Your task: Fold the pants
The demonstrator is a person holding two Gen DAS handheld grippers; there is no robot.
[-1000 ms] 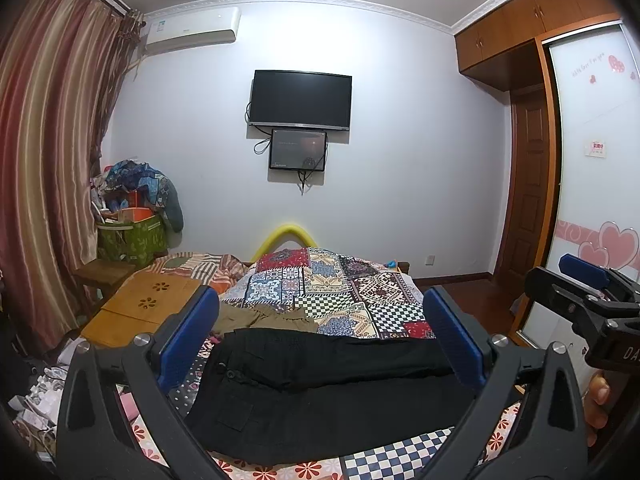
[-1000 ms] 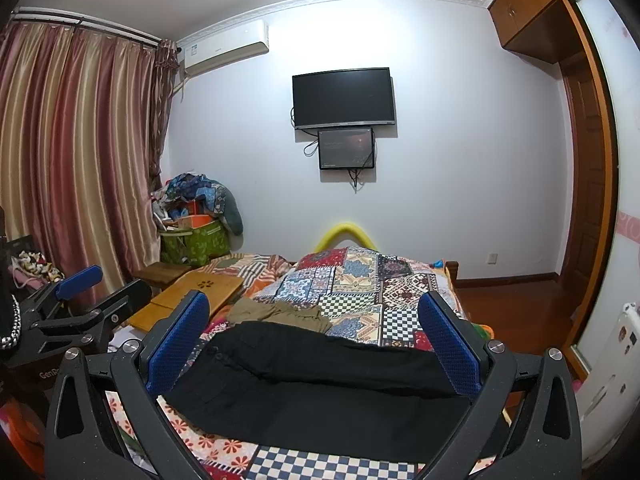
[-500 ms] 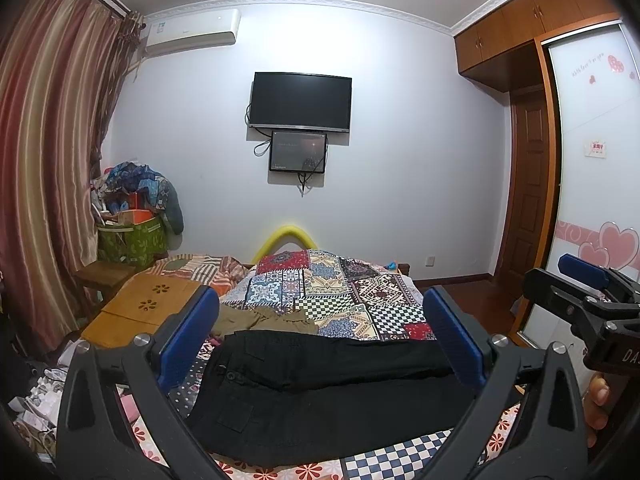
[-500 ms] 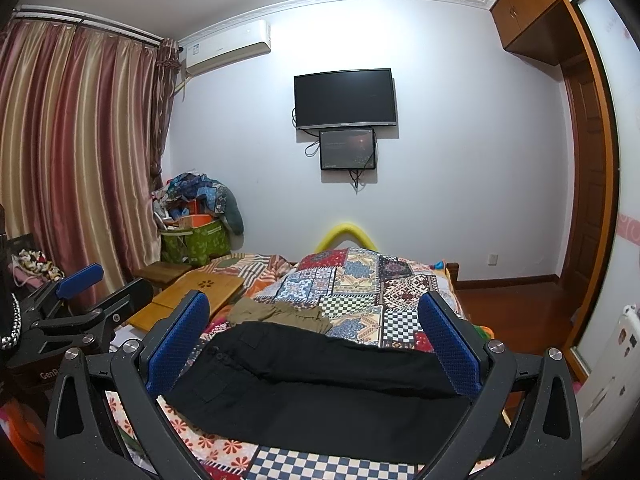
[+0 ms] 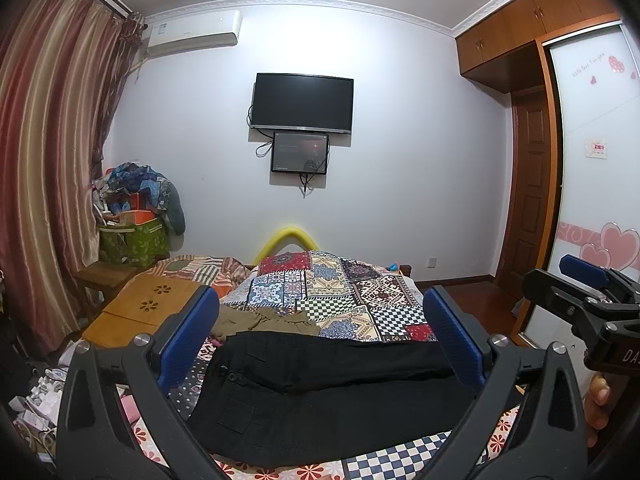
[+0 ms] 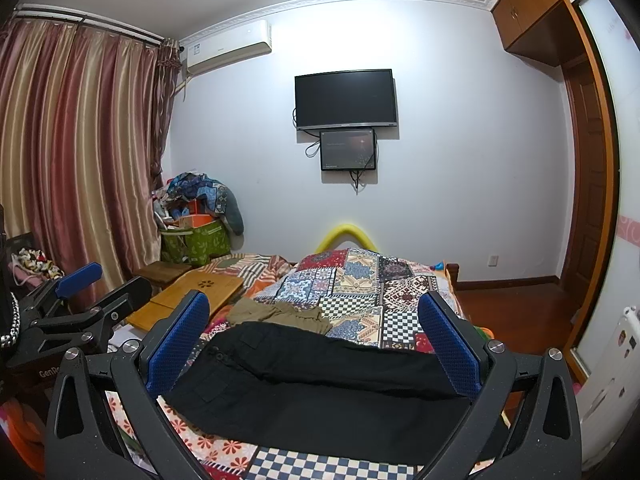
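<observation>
Black pants (image 5: 328,396) lie flat across the near end of the bed, waist to the left, legs stretching right; the right wrist view shows the same pants (image 6: 320,388). My left gripper (image 5: 320,336) hovers above them, open, nothing between its blue pads. My right gripper (image 6: 316,336) is likewise open and held above the pants. The right gripper (image 5: 588,296) also shows at the right edge of the left wrist view, and the left gripper (image 6: 76,304) at the left edge of the right wrist view. A khaki garment (image 5: 260,320) lies crumpled just beyond the pants.
A patchwork quilt (image 5: 340,292) covers the bed. A wooden lap table (image 5: 144,308) rests at the bed's left side, with a green bag (image 5: 132,240) piled with clothes behind. Curtains hang at the left; a wardrobe (image 5: 592,184) and door stand at the right. A TV (image 5: 302,104) hangs on the far wall.
</observation>
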